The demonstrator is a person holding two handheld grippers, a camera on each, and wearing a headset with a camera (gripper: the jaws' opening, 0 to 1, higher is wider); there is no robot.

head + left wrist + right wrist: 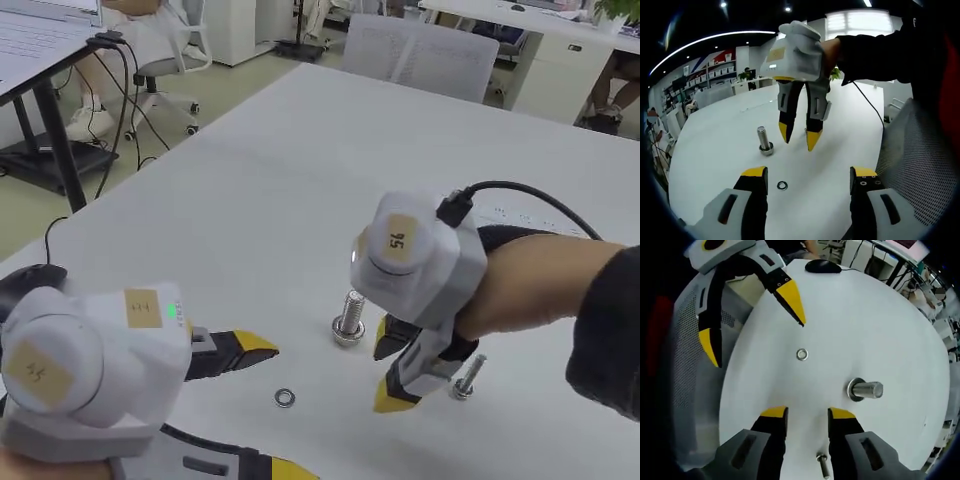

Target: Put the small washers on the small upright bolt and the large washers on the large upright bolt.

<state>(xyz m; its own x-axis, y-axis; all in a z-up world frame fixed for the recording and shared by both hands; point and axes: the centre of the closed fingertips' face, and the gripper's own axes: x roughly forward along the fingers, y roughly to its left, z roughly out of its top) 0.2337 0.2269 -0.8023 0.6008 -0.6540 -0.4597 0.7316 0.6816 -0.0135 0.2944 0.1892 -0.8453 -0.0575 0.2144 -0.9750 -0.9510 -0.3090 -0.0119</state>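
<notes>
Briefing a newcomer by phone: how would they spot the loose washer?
On the white table, find the large upright bolt. The washer lies flat between it and the left tongs. It is a thin ring threaded on nothing.

Right gripper [807, 415], yellow-tipped jaws standing apart, gripping nothing, over white tabletop [865, 315]. Small silver ring washer [801, 354] lying ahead; large silver upright bolt [866, 389] standing right of it. Thin small silver bolt [823, 465] showing between jaws. Left gripper [759, 344] gaping upper left.
</notes>
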